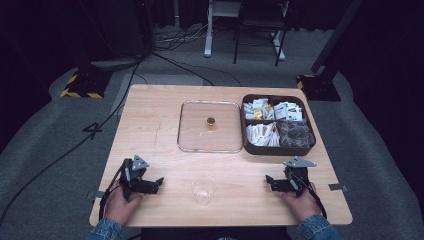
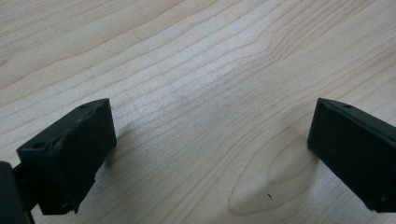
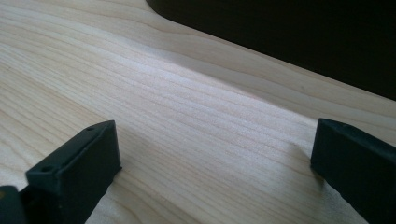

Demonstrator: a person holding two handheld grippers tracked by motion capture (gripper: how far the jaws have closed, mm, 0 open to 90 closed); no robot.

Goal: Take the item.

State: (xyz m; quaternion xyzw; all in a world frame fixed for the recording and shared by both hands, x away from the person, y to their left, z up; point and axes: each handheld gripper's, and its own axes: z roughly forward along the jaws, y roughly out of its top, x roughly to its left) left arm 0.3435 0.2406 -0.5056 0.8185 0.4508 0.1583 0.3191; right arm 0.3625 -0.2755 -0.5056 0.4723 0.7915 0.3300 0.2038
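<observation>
Clear drinking glass point(image 1: 203, 189): transparent, empty, lying on its side at lower centre of the high view, between the left gripper point(image 1: 156, 184) and right gripper point(image 1: 270, 181). Long axis runs near-to-far; which end is the mouth cannot be told. Both sets of jaws stand wide, holding nothing. Table point(image 1: 150, 125): pale wood grain. Surroundings: grey carpet, dark room, cables at upper left.
</observation>
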